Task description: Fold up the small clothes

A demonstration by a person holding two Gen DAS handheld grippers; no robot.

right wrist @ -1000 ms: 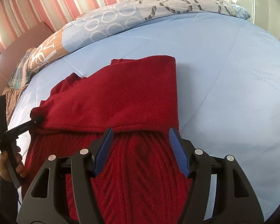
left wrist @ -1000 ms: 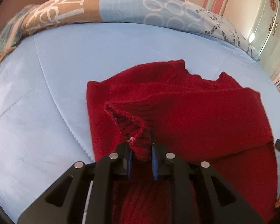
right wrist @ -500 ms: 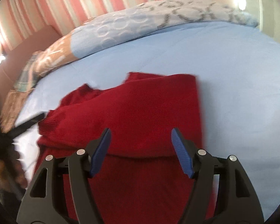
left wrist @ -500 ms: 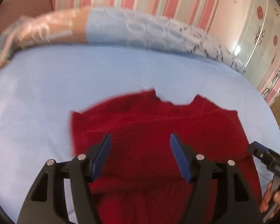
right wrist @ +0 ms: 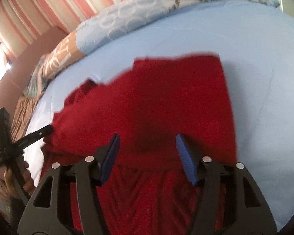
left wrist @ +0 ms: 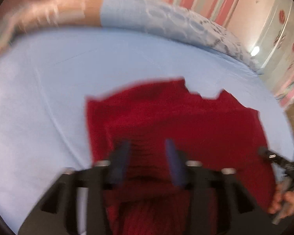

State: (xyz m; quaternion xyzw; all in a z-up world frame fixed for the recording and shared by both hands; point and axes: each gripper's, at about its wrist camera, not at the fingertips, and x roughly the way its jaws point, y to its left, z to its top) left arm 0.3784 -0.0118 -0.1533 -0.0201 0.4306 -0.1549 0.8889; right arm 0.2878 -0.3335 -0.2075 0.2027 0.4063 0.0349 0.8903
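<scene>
A red knitted sweater (left wrist: 186,117) lies on the light blue bed sheet (left wrist: 49,98), its upper part folded down over the ribbed body. My left gripper (left wrist: 147,143) hovers over the sweater's near left part. Its jaws are opening, with no cloth pinched between the blue pads. In the right wrist view the same sweater (right wrist: 166,98) fills the middle. My right gripper (right wrist: 148,137) stands open above the fold line and holds nothing. One finger of the left gripper (right wrist: 39,134) shows at the sweater's left edge.
A patterned duvet (left wrist: 147,13) lies along the far side of the bed, below a striped wall. A wardrobe (left wrist: 280,29) stands at the right. A hand (left wrist: 284,203) holds the right tool beside the sweater. Bare sheet (right wrist: 264,58) surrounds the garment.
The left gripper let go of the sweater's ribbed cuff, opened wide and rose a little. The cuff now lies flat on the sweater. The right gripper shifted sideways over the fold, still open.
</scene>
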